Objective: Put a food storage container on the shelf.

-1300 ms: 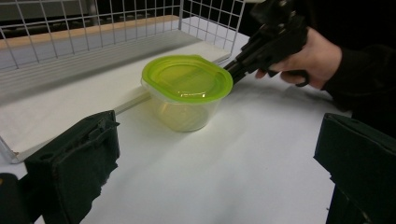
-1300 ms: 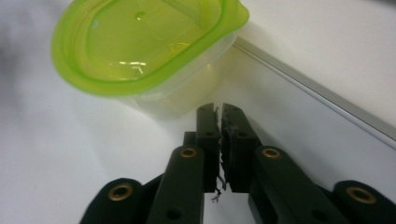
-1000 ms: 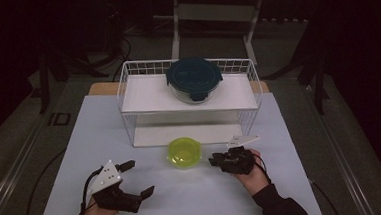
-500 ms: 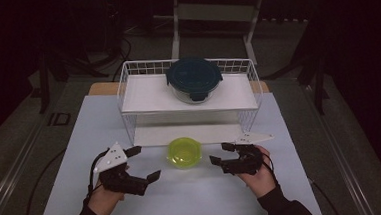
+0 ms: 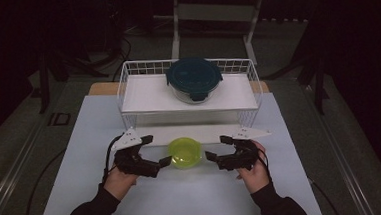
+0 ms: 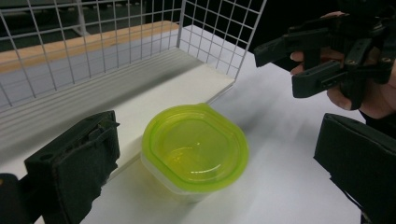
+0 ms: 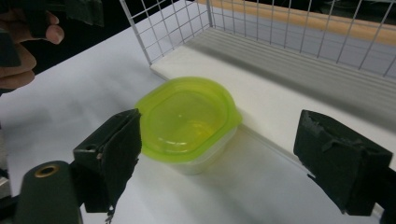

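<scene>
A small container with a yellow-green lid [image 5: 185, 153] stands on the white table against the front edge of the rack's lower board. My left gripper [image 5: 157, 150] is just left of it, jaws wide open and pointing at it. In the left gripper view the container [image 6: 196, 149] lies ahead between my open jaws, untouched. My right gripper [image 5: 215, 147] faces it from the right. Its jaws have just been opening and stand apart with nothing pressed between them. The container [image 7: 187, 119] sits ahead of them in the right gripper view.
A white wire rack [image 5: 127, 86] stands behind the container, and a dark teal lidded glass container [image 5: 194, 78] rests on its upper shelf. The rack's lower board [image 6: 154, 88] borders the container. The white table [image 5: 184, 198] extends toward the person.
My left gripper has moved up and to the right, close to the yellow-green container. The right gripper's jaws have opened and it has drawn slightly back from the container.
</scene>
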